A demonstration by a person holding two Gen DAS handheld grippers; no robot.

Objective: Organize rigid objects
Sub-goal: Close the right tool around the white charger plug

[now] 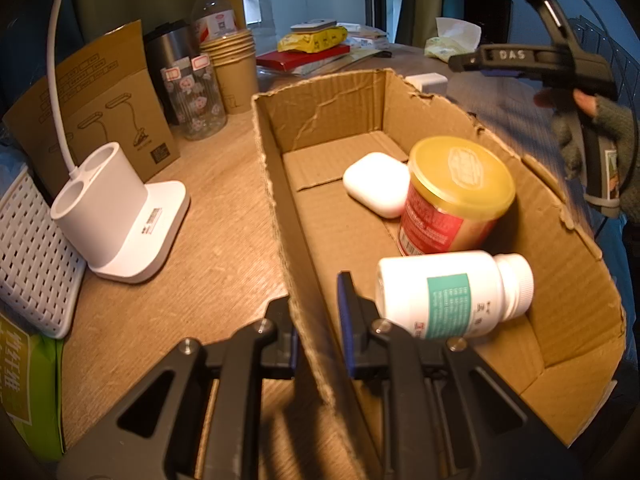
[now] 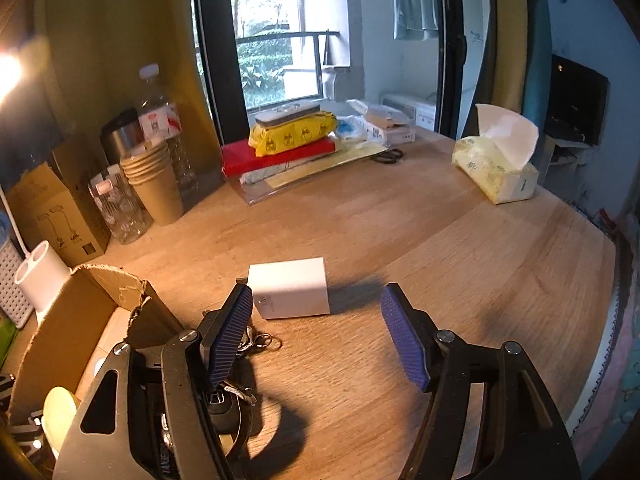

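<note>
Cardboard box (image 1: 552, 280) wall sits pinched in my left gripper (image 1: 320, 320) — I hold it so the box stays put while filling. Inside it lie the earbud case (image 1: 376, 184), red jar (image 1: 452, 200) and pill bottle (image 1: 452, 292). On the right, my right gripper (image 2: 320, 320) stands spread and empty, aimed at the white charger (image 2: 290, 288) on the table (image 2: 440, 232) — probably next.

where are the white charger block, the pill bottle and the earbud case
white charger block (image 2: 290, 288): right wrist view, top face
pill bottle (image 1: 448, 294): left wrist view, teal label on its side
earbud case (image 1: 376, 184): left wrist view, lid
</note>
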